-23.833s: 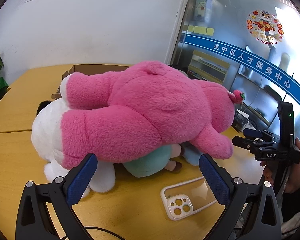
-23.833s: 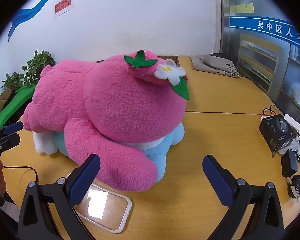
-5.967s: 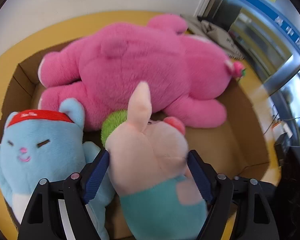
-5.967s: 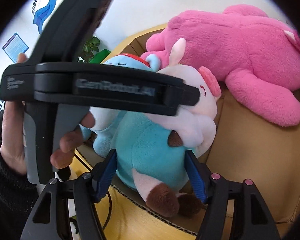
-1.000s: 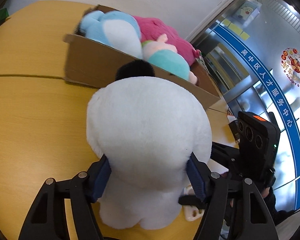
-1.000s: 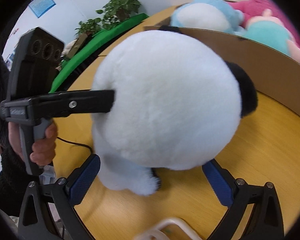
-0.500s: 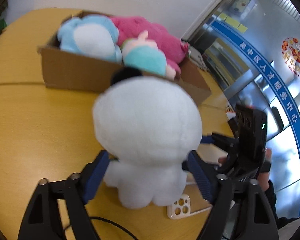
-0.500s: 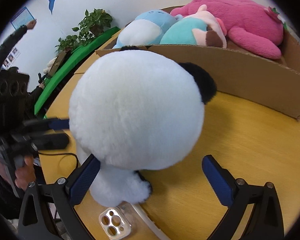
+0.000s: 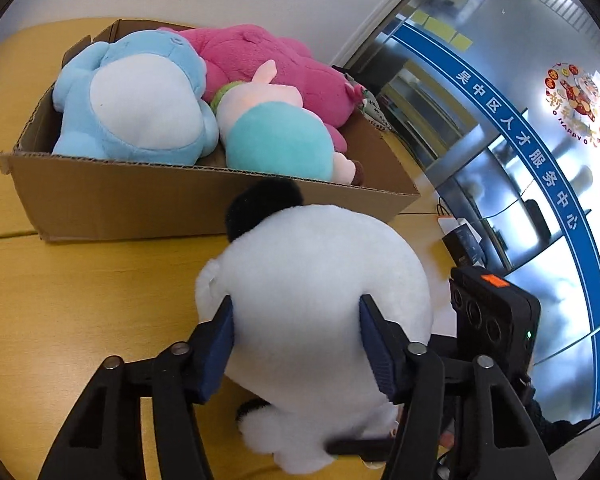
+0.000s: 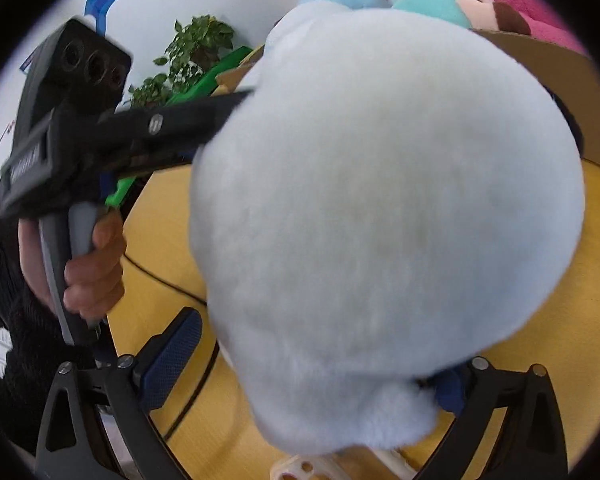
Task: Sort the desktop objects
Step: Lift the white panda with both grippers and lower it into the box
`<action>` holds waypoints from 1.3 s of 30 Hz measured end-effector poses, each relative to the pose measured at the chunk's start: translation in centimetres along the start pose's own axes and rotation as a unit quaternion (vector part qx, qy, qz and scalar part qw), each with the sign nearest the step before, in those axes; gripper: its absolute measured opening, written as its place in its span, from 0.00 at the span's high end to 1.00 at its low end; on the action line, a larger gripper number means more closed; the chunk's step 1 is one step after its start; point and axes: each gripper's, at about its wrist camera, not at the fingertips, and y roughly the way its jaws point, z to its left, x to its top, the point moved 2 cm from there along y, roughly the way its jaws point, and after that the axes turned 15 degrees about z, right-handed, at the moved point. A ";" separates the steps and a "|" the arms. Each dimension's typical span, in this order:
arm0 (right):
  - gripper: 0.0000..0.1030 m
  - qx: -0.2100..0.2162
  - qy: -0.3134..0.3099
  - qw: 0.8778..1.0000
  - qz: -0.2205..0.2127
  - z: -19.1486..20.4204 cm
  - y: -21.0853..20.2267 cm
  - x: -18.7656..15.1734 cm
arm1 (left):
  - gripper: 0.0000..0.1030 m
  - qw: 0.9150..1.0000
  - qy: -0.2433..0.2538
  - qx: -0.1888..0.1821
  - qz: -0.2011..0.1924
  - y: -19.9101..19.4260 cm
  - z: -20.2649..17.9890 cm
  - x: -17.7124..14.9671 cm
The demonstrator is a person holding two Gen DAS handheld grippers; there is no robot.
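- Left wrist view, background: glass doors with a blue lettered band stand at the right; a yellow wooden table (image 9: 80, 296) carries the work.
- Left wrist view, container: a cardboard box (image 9: 140, 200) sits at the far side of the table. It holds a blue plush (image 9: 140, 108) at the left, a pink plush (image 9: 268, 60) at the far side, and a teal-and-pink plush (image 9: 276, 136) at the near right.
- Left wrist view, grasp: the left tongs (image 9: 296, 344) are clamped on the white plush (image 9: 320, 280); both blue pads press into its sides. The plush is near the camera, in front of the box wall, with a black ear toward the box. Whether it rests on the table or is lifted cannot be told.
- Left wrist view, other tool: the right device body shows at the near right, beside the plush.
- Right wrist view, grasp: the white plush (image 10: 380, 200) fills most of the frame. The right tongs (image 10: 300, 364) straddle its lower part. One blue pad (image 10: 172, 356) stands visibly apart from the fur; the other is mostly hidden, so the tongs are judged spread and not gripping.
- Right wrist view, surroundings: the left device and the hand (image 10: 96, 272) holding it appear at the left, a potted plant (image 10: 188, 52) behind them. A white phone case (image 10: 308, 468) lies on the table at the near edge.
- Step in hand (judgement): transfer of the last loose plush into the box.
- Next move (judgement): raise the plush above the near box wall, carry it to the free space at the right of the box, then release. The phone case is not yet sorted.
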 end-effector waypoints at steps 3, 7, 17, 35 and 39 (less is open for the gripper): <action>0.32 0.002 0.001 1.000 -0.018 -0.3 -0.8 0.1 | 0.49 1.000 -0.014 -0.009 -0.012 -0.7 0.2 -0.7; 0.39 -0.006 -0.022 0.999 -0.035 0.1 -2.5 -0.4 | 0.53 0.999 0.021 -0.007 -0.036 -2.3 -2.8 1.4; 0.39 -0.036 -0.093 0.984 -0.145 -0.2 -16.1 2.5 | 0.58 0.986 0.134 0.011 -0.102 -6.7 -12.0 8.9; 0.34 -0.115 -0.059 0.990 -0.054 -15.1 -20.0 12.4 | 0.80 0.999 0.011 0.033 0.008 9.2 -4.2 24.4; 0.33 -0.109 -0.055 0.988 -0.097 -15.4 -23.3 11.1 | 0.72 0.998 0.020 0.050 0.014 9.0 -4.3 24.0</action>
